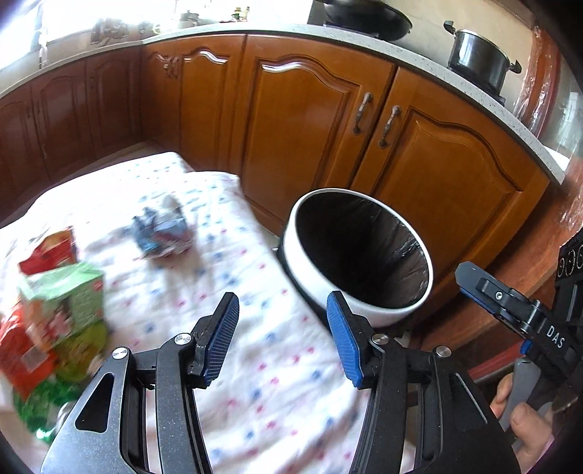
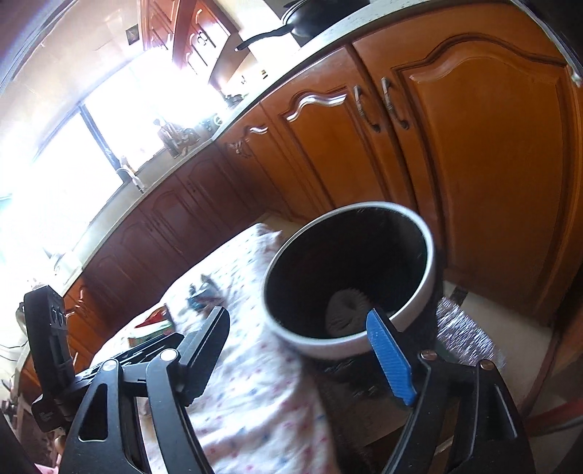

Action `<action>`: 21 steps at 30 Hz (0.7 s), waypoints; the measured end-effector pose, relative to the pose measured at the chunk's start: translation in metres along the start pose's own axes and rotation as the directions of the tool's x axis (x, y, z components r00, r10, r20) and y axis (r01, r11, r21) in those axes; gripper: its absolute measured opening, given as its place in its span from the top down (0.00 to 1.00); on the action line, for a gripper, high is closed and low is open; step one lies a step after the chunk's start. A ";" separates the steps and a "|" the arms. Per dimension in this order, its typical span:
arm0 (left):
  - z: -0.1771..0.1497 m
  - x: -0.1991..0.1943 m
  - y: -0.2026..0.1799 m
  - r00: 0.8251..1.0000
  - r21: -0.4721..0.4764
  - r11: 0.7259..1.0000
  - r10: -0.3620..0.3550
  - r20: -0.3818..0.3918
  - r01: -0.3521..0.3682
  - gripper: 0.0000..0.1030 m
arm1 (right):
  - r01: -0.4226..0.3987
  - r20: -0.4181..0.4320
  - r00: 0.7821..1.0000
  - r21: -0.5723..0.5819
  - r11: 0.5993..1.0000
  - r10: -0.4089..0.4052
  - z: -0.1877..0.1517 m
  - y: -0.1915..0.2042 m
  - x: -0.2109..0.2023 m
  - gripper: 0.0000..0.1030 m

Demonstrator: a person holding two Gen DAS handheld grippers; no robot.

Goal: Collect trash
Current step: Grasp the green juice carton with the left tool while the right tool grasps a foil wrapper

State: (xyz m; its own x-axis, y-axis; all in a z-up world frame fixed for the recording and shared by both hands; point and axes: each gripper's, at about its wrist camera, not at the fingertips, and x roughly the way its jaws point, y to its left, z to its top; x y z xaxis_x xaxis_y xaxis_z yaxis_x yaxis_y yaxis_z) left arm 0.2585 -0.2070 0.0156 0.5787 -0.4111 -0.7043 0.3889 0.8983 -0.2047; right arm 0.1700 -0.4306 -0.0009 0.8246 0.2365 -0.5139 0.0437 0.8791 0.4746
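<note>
A white bin (image 1: pixel 368 302) with a black liner stands at the right edge of a table under a dotted white cloth (image 1: pixel 255 364). It also shows in the right wrist view (image 2: pixel 339 346), with a pale ribbed object (image 2: pixel 344 304) at its bottom. My left gripper (image 1: pixel 282 308) is open and empty above the cloth, left of the bin. My right gripper (image 2: pixel 297 324) is open and empty just in front of the bin's rim; it also shows in the left wrist view (image 1: pixel 470 280). A crumpled blue wrapper (image 1: pixel 160 233) lies on the cloth. Red and green cartons (image 1: pixel 62 288) sit at the left.
Wooden kitchen cabinets (image 1: pixel 309 120) run close behind the table and bin. A black pot (image 1: pixel 477 58) and a wok (image 1: pixel 364 18) sit on the counter above. A green wrapper (image 1: pixel 40 404) lies at the cloth's near left. Floor (image 2: pixel 473 328) shows right of the bin.
</note>
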 end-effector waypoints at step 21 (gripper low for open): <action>-0.056 -0.072 0.098 0.996 -0.157 0.985 0.078 0.041 -0.071 0.50 | -0.090 -0.113 0.990 -0.071 0.993 0.082 -0.045 0.065 0.032 0.23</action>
State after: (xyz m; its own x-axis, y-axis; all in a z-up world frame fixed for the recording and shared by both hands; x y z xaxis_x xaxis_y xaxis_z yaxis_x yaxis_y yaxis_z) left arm 0.2150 -0.0806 0.0086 0.6364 -0.3455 -0.6896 0.2297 0.9384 -0.2582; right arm 0.1740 -0.3468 -0.0189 0.7561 0.3529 -0.5512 -0.0707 0.8813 0.4673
